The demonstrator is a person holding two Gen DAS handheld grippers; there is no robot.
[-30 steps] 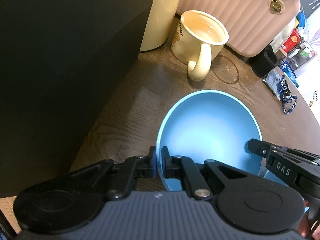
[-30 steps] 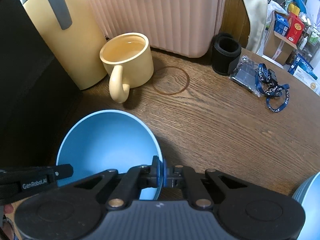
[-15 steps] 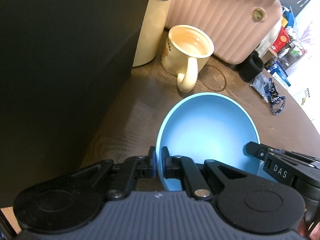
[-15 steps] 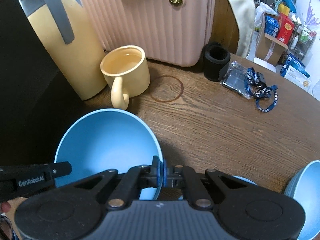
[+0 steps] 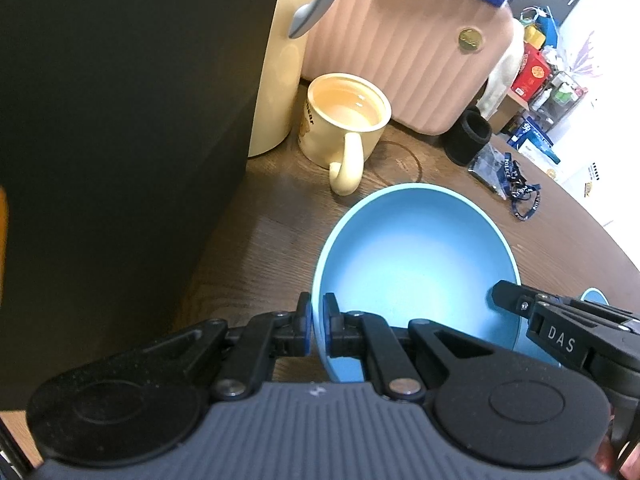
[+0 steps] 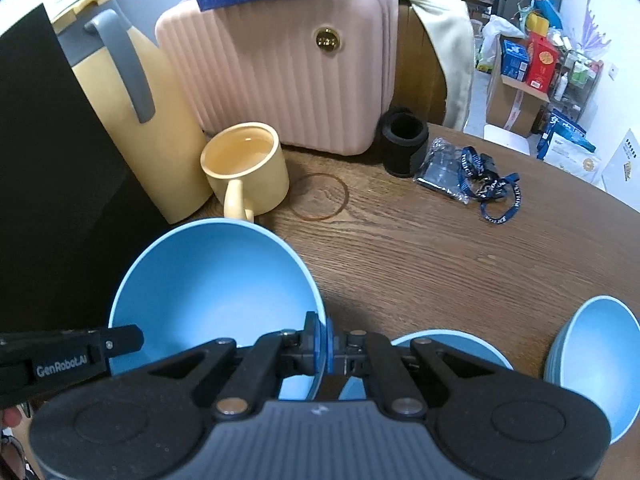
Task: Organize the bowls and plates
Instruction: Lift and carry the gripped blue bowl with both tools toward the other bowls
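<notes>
Above the wooden bench (image 6: 420, 264), a blue bowl (image 6: 212, 280) is being held level by opposite rims — presumably for stacking. Left gripper (image 5: 317, 322) and right gripper (image 6: 322, 340) jaws are being kept clamped thin on its wall.

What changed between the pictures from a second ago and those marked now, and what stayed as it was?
The blue bowl, clamped at opposite rims by the left gripper and right gripper, has risen off the table: more surroundings now show. Both grips stayed shut. The yellow mug stayed put.
</notes>
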